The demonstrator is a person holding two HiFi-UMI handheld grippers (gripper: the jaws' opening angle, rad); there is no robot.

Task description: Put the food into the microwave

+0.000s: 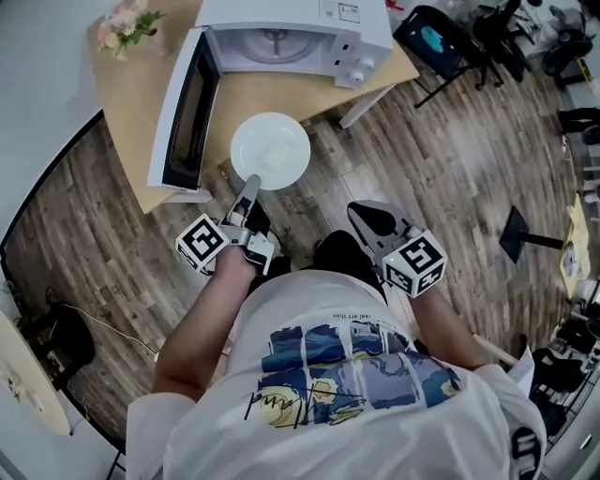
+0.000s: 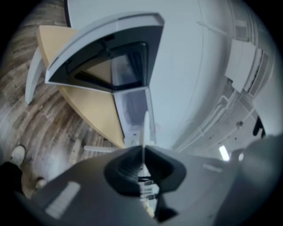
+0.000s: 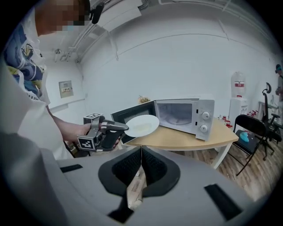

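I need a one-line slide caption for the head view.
Left gripper holds a white plate by its rim before the open microwave on the table.

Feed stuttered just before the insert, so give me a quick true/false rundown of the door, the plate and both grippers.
1. The microwave has its door open. True.
2. The plate is inside the microwave. False: it is outside, in front of the open cavity.
3. The left gripper is shut on the plate's rim. True.
4. The right gripper carries a second plate. False: its jaws are together with nothing between them.
5. The microwave stands on the floor. False: it stands on the wooden table.
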